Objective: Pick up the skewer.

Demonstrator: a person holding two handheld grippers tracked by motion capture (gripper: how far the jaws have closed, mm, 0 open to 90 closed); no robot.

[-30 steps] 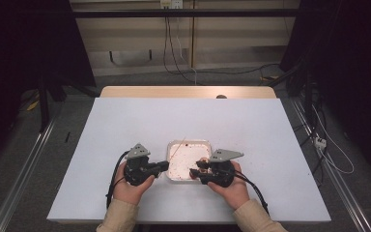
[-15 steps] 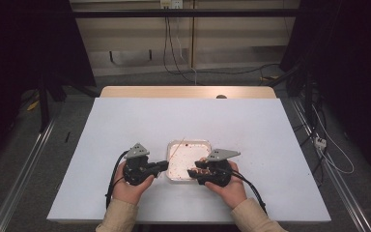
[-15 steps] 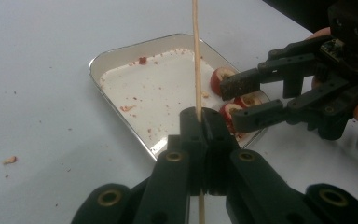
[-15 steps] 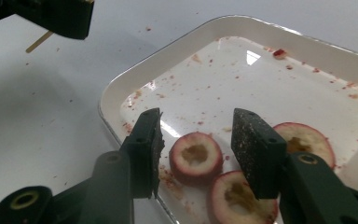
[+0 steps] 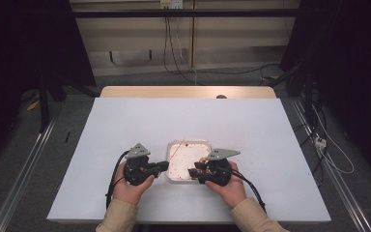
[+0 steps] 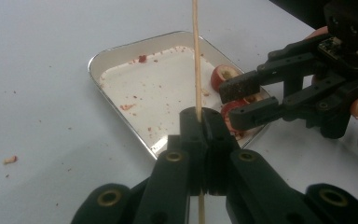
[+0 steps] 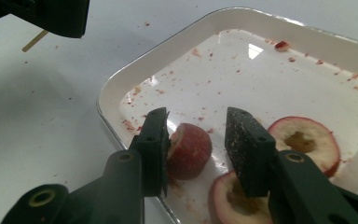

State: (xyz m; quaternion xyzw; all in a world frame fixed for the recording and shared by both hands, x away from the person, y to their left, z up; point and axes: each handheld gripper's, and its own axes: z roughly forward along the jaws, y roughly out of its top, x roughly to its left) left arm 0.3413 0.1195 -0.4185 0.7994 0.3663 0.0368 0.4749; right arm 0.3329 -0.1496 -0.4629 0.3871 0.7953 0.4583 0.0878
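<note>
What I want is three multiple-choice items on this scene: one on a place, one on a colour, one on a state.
1. Where do the fruit pieces lie?
A. on the bare table
B. on the floor
C. in the tray

2. What colour is the fruit skin?
A. red
B. green
C. blue

3. How is the left gripper?
A. open and empty
B. shut on the skewer
C. shut on a fruit piece

Answers:
1 C, as the right gripper view shows the pieces inside the tray's rim.
2 A, as the rind round each cut piece is red.
3 B, as the left gripper view shows its jaws closed together with the skewer standing up between them.
</note>
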